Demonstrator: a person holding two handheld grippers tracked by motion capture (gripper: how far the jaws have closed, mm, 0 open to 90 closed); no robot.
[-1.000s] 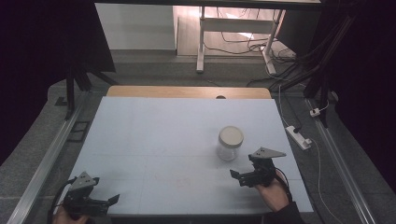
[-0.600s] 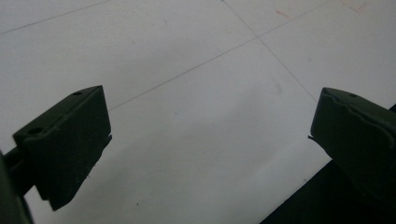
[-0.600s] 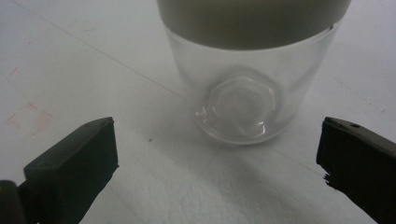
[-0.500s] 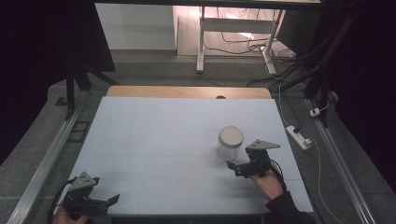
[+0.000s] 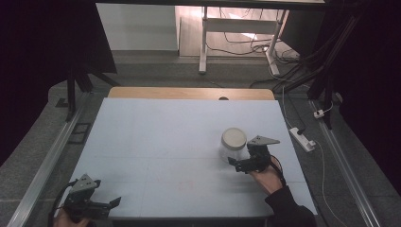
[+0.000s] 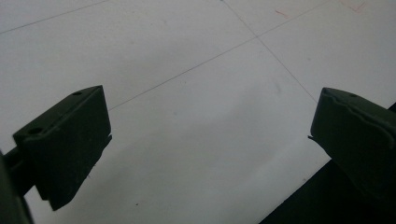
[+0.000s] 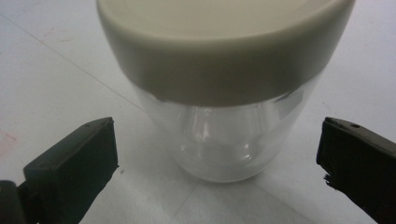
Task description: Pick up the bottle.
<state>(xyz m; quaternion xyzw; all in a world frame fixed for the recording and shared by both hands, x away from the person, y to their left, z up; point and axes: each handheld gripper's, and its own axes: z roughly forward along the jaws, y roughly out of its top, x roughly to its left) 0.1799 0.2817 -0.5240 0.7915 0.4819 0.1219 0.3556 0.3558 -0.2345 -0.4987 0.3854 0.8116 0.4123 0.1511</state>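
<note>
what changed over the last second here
The right gripper moved forward and a little left, up to the jar; its open jaws now flank the glass body without gripping it. The jar stayed upright in place, lid on. The left gripper stayed open at the table's near left corner.

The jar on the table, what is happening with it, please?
A person holds a gripper in each hand. The right gripper is beside the clear jar, which stands upright on the table with its cream lid on. Its jaws are open, one at each side of the jar, not touching it. The left gripper rests open near the front edge, holding nothing.
</note>
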